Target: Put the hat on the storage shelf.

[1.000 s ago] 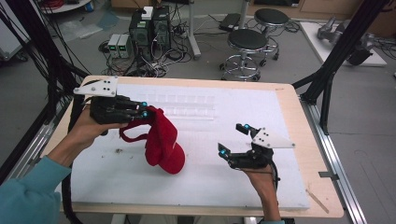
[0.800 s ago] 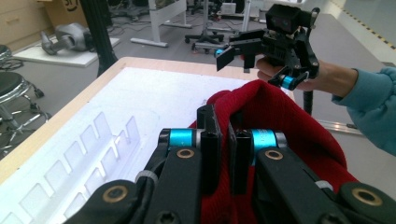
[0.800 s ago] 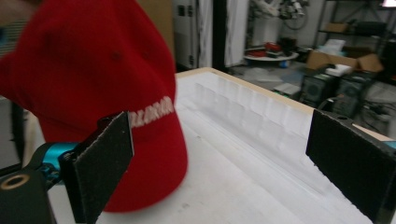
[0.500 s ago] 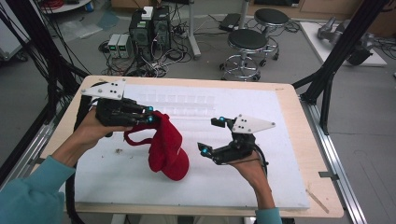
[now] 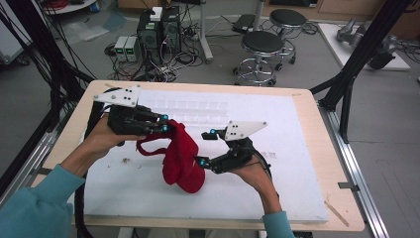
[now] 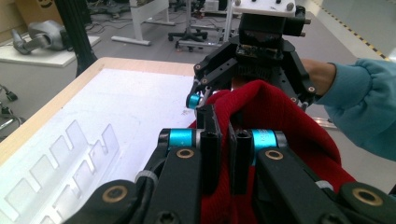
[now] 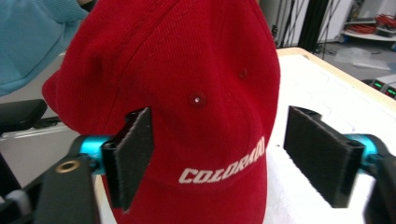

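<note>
At frame centre we hold a red cap (image 5: 179, 159) off the white mat (image 5: 297, 148); our left gripper (image 5: 161, 124) pinches its fabric, while our right gripper (image 5: 207, 148) gapes wide around the crown. Closing off-centre could push the cap loose

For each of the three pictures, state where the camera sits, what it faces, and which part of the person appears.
High view: above the table, looking down; forearms, both hands.
Left gripper view: on the left claw, which pinches the red cap; opposite sleeve.
Right gripper view: on the right claw, open around the cap; blue sleeve.
All three share the cap.
</note>
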A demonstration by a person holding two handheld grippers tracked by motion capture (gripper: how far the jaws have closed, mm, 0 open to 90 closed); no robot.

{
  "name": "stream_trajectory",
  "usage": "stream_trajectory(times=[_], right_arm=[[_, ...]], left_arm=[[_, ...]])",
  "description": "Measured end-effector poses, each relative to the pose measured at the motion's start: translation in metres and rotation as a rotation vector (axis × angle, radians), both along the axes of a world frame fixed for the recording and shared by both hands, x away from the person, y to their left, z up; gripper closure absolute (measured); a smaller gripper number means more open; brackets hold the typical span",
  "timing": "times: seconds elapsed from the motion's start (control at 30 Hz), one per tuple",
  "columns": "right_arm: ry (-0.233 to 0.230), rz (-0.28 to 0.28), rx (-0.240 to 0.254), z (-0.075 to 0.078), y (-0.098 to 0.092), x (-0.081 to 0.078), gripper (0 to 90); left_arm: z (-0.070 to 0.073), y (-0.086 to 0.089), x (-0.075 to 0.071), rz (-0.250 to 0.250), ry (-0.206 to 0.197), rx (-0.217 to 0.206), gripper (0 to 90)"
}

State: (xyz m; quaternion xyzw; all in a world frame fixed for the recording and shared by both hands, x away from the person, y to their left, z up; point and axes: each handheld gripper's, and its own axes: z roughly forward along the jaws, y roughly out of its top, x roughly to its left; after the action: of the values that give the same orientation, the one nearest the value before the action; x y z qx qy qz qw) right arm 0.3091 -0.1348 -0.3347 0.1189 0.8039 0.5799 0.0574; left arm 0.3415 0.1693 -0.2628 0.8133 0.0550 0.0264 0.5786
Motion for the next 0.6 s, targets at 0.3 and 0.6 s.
stream_trajectory(times=[0.3,0.6], right_arm=[[0.020,0.075,0.010,-0.0004,0.0010,0.0015,51.6],[0.034,0.115,0.020,0.0014,0.0074,-0.0014,82.2]], left_arm=[[-0.0006,-0.0040,0.0011,-0.009,0.004,-0.002,86.2],[-0.0008,-0.0100,0.0017,-0.021,0.011,-0.007,86.2]])
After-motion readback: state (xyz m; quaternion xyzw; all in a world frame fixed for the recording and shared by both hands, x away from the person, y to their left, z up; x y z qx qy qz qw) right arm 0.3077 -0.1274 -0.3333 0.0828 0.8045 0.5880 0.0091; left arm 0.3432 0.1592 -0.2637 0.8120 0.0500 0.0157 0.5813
